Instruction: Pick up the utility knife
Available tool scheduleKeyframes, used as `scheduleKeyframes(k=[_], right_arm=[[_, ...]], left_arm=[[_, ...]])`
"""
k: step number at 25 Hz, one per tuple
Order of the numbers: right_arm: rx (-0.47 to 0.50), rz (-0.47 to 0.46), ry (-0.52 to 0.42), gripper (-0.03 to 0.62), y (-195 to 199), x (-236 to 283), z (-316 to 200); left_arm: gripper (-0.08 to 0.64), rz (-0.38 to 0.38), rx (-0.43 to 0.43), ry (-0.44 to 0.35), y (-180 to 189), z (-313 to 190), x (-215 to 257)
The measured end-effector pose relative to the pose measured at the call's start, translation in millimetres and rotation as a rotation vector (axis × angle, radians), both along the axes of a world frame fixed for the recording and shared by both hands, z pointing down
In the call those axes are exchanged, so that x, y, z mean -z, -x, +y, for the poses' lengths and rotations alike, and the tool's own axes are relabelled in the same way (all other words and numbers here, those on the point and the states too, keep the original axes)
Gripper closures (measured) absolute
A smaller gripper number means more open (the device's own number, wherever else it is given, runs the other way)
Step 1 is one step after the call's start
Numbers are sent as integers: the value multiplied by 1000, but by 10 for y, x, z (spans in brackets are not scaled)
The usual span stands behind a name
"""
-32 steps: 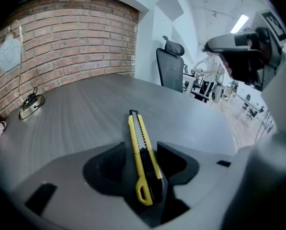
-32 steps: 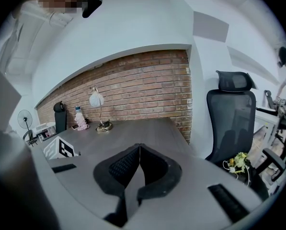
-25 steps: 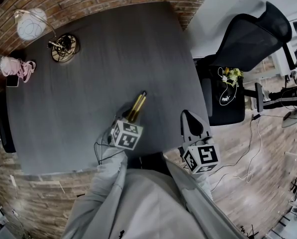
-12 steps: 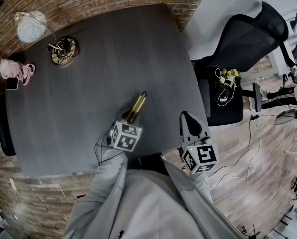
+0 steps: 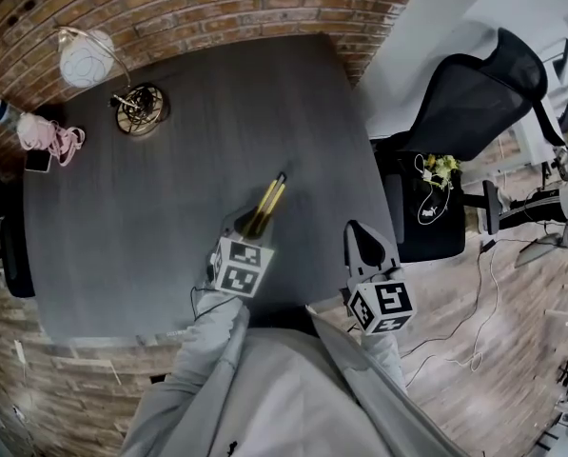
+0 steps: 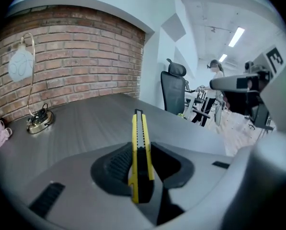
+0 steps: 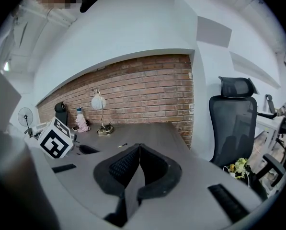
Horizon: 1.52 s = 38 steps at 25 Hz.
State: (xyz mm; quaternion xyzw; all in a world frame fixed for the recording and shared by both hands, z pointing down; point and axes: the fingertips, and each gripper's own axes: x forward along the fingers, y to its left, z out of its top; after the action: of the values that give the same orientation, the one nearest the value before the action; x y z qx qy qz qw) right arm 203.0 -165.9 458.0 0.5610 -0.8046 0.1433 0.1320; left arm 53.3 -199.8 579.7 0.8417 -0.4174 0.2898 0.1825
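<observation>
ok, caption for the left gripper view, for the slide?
Left gripper gripping a yellow knife on edge; dark table, lamp and brick wall beyond.

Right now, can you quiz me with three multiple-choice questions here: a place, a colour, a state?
1. Where does the lamp stand? A by the brick wall; B on the chair; C on the floor.
2. What colour is the knife? A red; B yellow; C blue.
3. How is the right gripper? A shut, empty; B wide open; C holding a cup.
Answers: 1 A, it stands right under the bricks. 2 B, its body shows yellow. 3 A, its jaws meet with nothing between.
</observation>
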Motion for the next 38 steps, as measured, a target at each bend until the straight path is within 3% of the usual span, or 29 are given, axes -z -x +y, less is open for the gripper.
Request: scheduleKeyframes(k=[14,23,30,38], right_arm=[[65,-13,-69,574,172,262,-214],[134,-8,-109,574,394,411,-330],[182,-13,-154,574,547,599,-414],[228,-29,-179,574,717,713,-393]], left_arm=[[433,160,112,-167,270,-239,1007],[433,219,155,-301,482,-174,1627],[431,228,195,-391,670,-33,1986],[432,218,267,-422,991,174,2088]])
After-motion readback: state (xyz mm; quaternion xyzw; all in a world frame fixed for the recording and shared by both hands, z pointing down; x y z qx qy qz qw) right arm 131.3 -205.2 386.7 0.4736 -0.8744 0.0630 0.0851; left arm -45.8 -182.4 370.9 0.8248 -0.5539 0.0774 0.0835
